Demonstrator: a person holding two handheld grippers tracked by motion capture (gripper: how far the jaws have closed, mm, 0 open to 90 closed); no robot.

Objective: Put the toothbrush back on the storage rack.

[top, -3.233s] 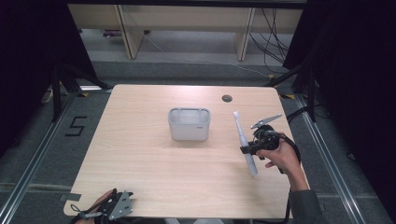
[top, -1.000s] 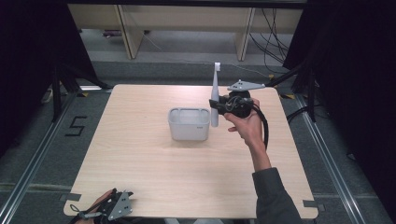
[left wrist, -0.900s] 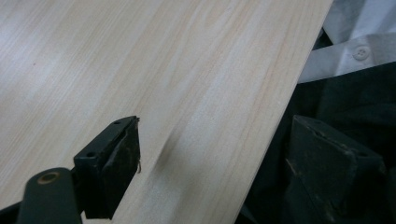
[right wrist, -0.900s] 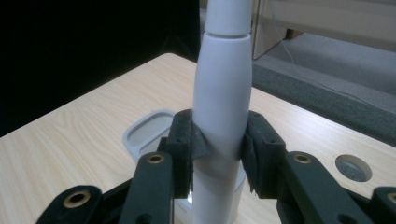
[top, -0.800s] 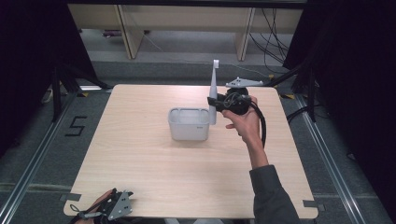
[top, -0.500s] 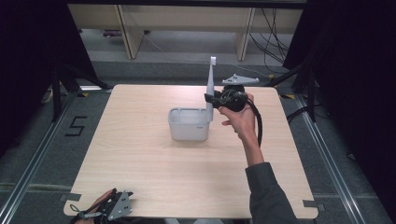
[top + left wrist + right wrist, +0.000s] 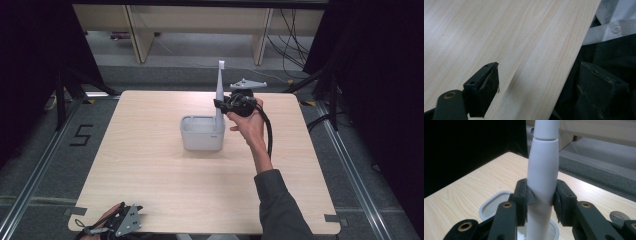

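item: white electric toothbrush (image 7: 220,95), upright at frame centre, clamped mid-body in my right gripper (image 7: 223,106) over the grey holder (image 7: 201,134); rigid, smooth, probably slippery, top-heavy.

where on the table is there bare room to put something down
The light wooden table is bare left of and in front of the grey plastic bin, and along its right edge. It is crowded only at the bin's right rim, where the right hand-held gripper holds a white electric toothbrush upright.
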